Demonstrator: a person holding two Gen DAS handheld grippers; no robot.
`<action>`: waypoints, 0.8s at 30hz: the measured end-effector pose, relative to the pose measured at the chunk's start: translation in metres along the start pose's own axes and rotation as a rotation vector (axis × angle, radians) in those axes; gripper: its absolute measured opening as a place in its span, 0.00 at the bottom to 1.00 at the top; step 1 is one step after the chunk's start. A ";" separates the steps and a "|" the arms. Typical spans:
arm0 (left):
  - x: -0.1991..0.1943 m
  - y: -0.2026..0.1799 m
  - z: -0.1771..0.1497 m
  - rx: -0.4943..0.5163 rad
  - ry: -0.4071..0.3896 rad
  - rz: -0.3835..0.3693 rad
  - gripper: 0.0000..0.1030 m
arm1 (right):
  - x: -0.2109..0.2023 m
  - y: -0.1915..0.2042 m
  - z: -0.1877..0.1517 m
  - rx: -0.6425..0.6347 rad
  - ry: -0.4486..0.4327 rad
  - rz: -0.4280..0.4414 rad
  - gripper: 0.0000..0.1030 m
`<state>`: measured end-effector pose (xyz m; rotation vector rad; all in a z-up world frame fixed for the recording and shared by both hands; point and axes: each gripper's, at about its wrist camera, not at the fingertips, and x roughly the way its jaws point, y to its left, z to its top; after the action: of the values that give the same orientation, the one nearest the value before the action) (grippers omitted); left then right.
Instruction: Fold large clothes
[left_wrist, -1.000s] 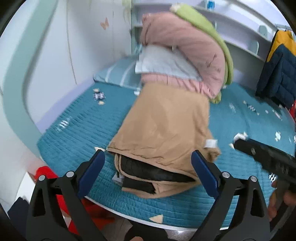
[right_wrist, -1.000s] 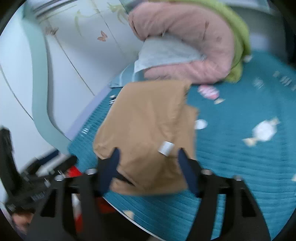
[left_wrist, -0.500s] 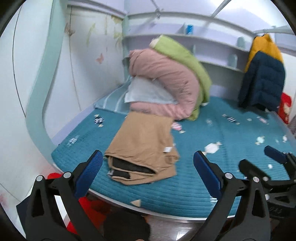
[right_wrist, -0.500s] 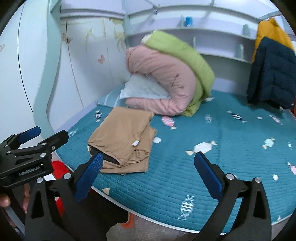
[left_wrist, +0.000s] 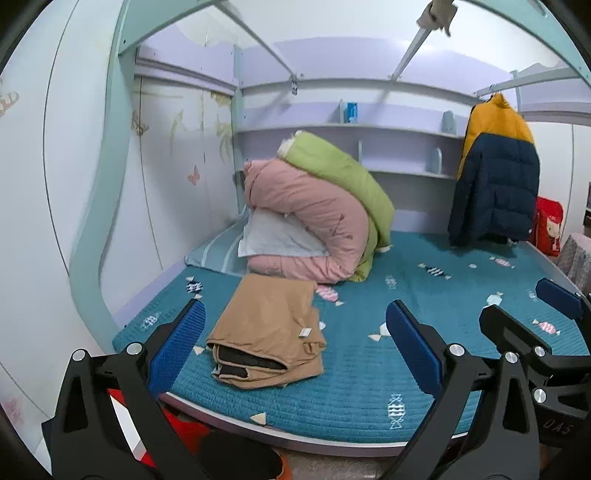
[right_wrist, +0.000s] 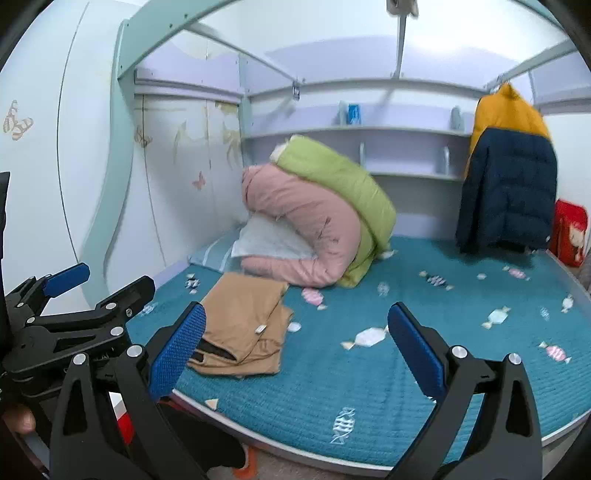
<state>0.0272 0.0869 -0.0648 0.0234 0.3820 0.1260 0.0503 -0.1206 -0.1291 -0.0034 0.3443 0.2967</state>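
Observation:
A tan garment with a dark lining lies folded in a thick rectangle on the teal bed, near its front left edge. It also shows in the right wrist view. My left gripper is open and empty, held back from the bed's edge, with the garment between its fingers in view. My right gripper is open and empty, to the right of the garment. The right gripper shows in the left wrist view, and the left gripper in the right wrist view.
A rolled pink quilt and green quilt lean on a pillow at the back of the bed. A navy and yellow jacket hangs at the back right. A red bag stands beside it. Shelves line the back wall.
Both grippers have pulled back and up from the folded garment, which now lies free and appears smaller. More of the bed and room shows.

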 end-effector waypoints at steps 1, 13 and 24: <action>-0.004 -0.002 0.001 0.001 -0.008 -0.002 0.95 | -0.004 0.000 0.001 -0.002 -0.010 -0.006 0.93; -0.048 -0.021 0.013 0.022 -0.134 0.006 0.95 | -0.042 -0.013 0.009 0.009 -0.104 -0.042 0.93; -0.062 -0.031 0.016 0.026 -0.174 -0.001 0.95 | -0.055 -0.021 0.007 0.025 -0.134 -0.057 0.93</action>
<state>-0.0199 0.0485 -0.0282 0.0594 0.2095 0.1166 0.0097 -0.1562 -0.1053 0.0316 0.2143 0.2346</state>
